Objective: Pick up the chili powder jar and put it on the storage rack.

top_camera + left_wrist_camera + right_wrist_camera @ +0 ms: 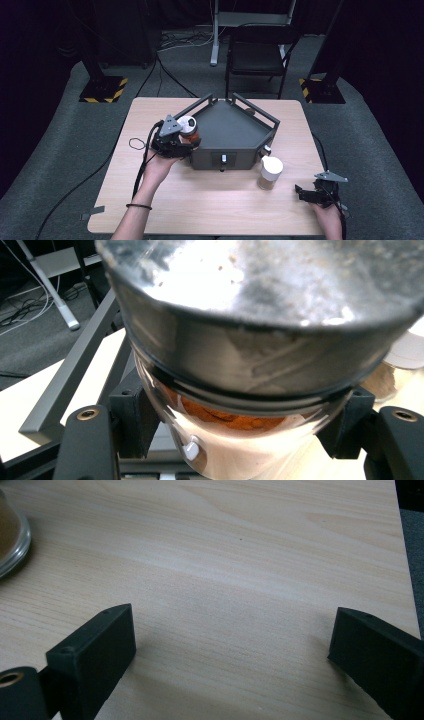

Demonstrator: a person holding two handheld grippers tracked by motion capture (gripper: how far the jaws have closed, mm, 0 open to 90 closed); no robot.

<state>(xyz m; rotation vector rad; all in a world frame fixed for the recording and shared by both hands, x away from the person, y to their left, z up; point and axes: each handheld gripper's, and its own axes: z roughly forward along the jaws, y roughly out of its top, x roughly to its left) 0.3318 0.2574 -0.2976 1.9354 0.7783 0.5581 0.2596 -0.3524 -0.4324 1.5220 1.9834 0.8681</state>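
Observation:
My left gripper point(187, 141) is shut on a glass spice jar point(188, 128) with a metal lid and orange-brown powder inside, held at the left edge of the dark five-sided tray point(235, 131). In the left gripper view the jar point(250, 365) looms close, its body pinched between the two black jaws. A second jar point(270, 172) with a white lid stands on the wooden table point(210, 205) in front of the tray's right corner. My right gripper point(303, 192) rests near the table's right front corner, open, with bare wood between its fingers point(95, 655).
A dark folding chair point(257, 52) and a desk leg stand beyond the table. Black stands with yellow-striped bases point(104, 89) flank the far corners. A cable point(142, 165) trails from the left gripper over the table's left side. A glass jar base point(10, 540) sits left of the right gripper.

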